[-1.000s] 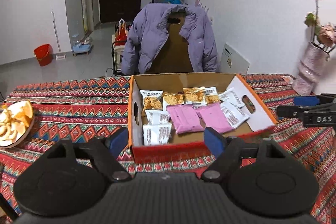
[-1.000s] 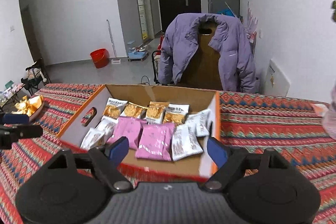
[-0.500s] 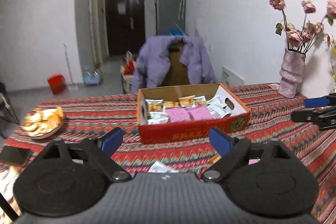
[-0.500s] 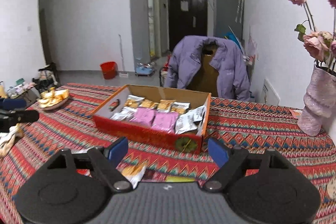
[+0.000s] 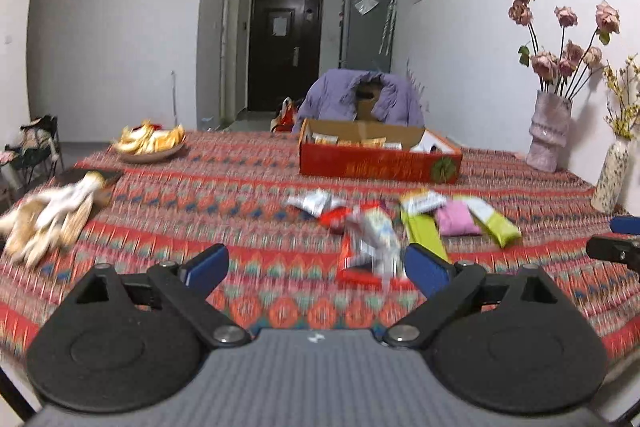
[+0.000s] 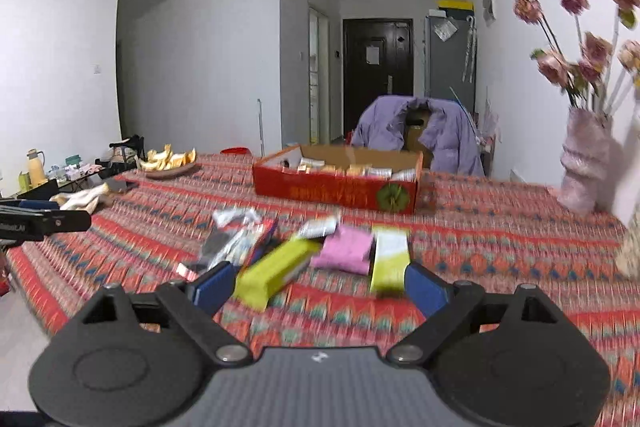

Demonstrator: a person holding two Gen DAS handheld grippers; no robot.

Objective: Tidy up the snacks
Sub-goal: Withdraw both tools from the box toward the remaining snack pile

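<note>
Both claws have pulled well back from the box (image 5: pixel 380 157), which filled their views a second ago and now sits far off across the bench (image 5: pixel 240 187). That retreat brings a scatter of loose snacks (image 6: pixel 304 251) into sight, lying on the near side of the box: green bars (image 6: pixel 276 273), a pink packet (image 5: pixel 456 221), silver and red wrappers (image 5: pixel 368 243). The box already holds rows of packets, so the job looks partly done, and the next step is probably to pick from this pile.

The left claw (image 5: pixel 316 267) is spread wide with nothing between its blue pads, hanging over the cloth just short of the red wrapper. The right claw (image 6: pixel 318 285) is equally agape and empty, with a green bar just ahead of it. Both views are blurred, so the wrappers' details are hard to read.

A red patterned cloth covers the bench. Left of the box stands a fruit plate (image 5: pixel 148 147); right of it, a vase (image 5: pixel 546 135) of dried roses. Behind the box is a chair draped with a purple jacket (image 6: pixel 420 131), then white walls and a dark door (image 5: pixel 286 47).
</note>
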